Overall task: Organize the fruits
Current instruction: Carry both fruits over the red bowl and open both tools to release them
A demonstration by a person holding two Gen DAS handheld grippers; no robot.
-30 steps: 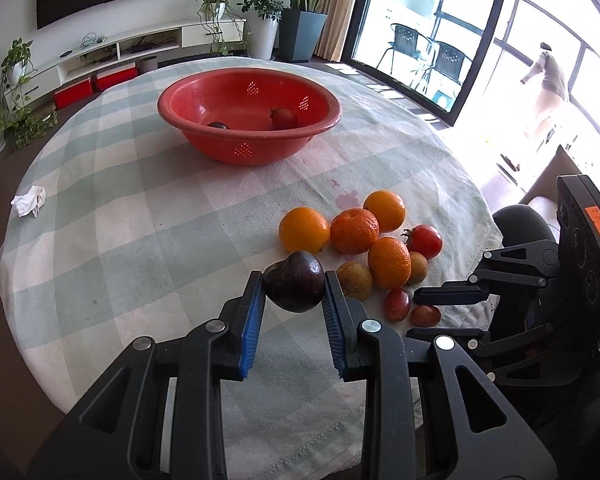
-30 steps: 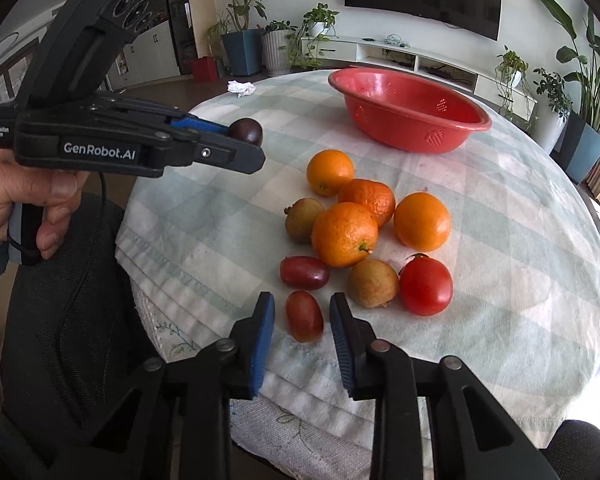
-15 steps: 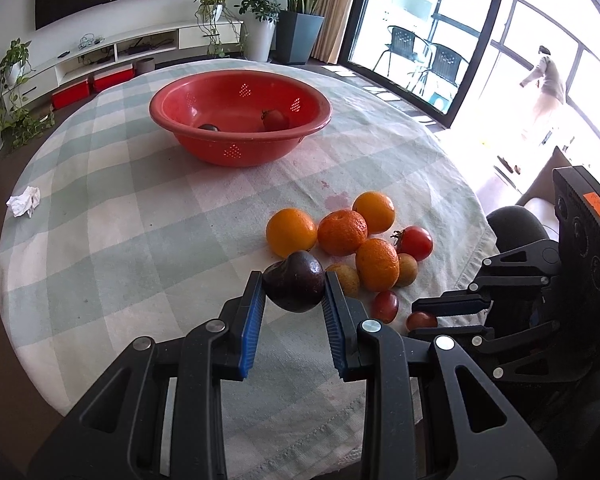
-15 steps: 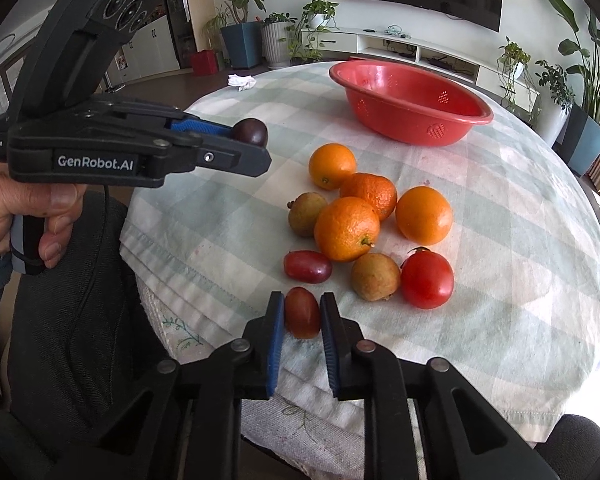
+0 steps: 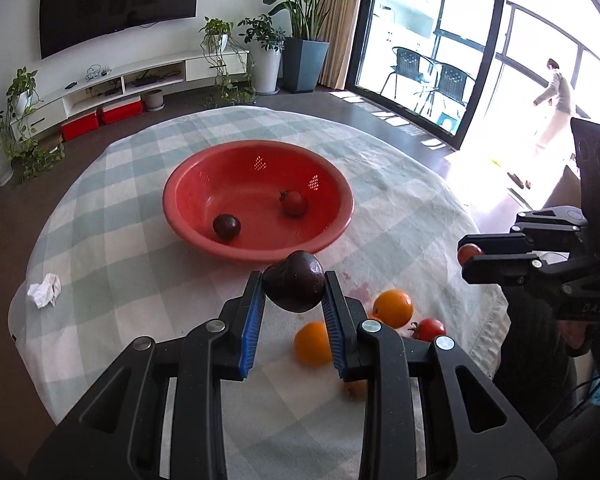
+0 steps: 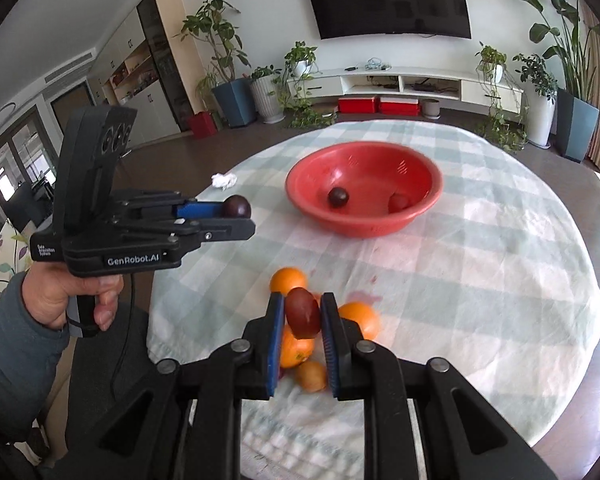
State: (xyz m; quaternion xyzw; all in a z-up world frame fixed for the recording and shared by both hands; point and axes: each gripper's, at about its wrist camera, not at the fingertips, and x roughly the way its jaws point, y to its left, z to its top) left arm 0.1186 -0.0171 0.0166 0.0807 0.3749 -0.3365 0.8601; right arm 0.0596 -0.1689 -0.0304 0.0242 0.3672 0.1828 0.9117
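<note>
The red bowl sits ahead of both hands, closest to the left fingers clamped on the dark fruit, while the right fingers pinch a red fruit.

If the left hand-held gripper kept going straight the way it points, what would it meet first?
Most likely the near rim of the red bowl, directly beyond the dark fruit clamped in the left hand-held gripper. Depth is uncertain; it might reach the tablecloth first.
</note>
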